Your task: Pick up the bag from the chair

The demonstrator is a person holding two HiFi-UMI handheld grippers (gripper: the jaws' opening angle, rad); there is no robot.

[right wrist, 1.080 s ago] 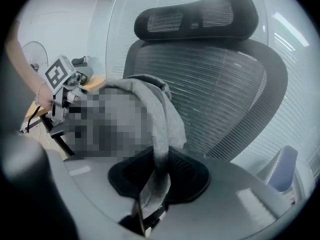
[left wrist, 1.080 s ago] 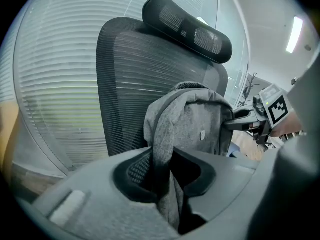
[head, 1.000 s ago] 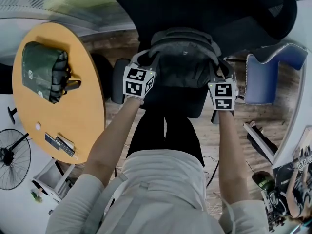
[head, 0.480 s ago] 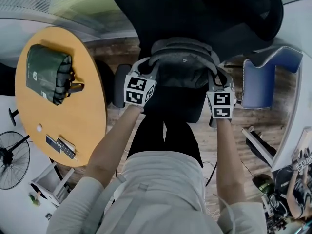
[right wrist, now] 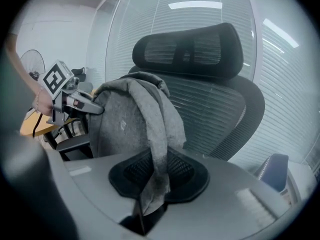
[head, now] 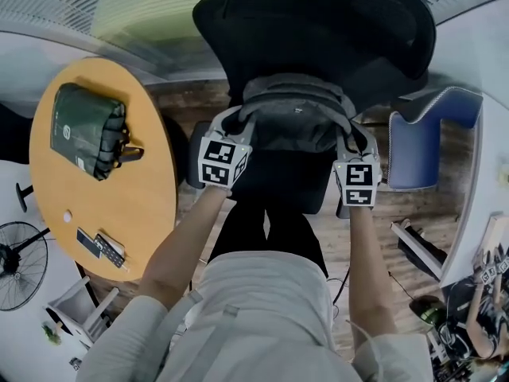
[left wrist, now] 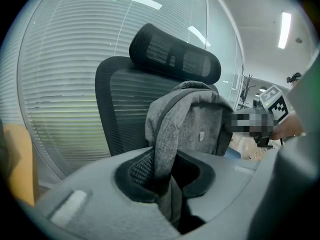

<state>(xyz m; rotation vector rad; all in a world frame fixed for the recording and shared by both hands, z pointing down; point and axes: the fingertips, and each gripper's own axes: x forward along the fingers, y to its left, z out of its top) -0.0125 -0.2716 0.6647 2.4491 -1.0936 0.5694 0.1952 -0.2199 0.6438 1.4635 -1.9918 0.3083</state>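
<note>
Grey bag (head: 294, 111), left tongs (head: 236, 120), right tongs (head: 350, 131) outstretched

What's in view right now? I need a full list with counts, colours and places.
bag: one, grey, in front of the chair's backrest
chair: one, black, mesh back and headrest, ahead
table: one, round, wood-coloured, left
bundle: one, dark green, on the table
small items: apparently two, dark, near the table's edge
fan: one, black, far left
second chair: one, blue, right
left gripper: grey, shut on a bag strap
right gripper: grey, shut on the other strap
arms: two, pale sleeves
</note>
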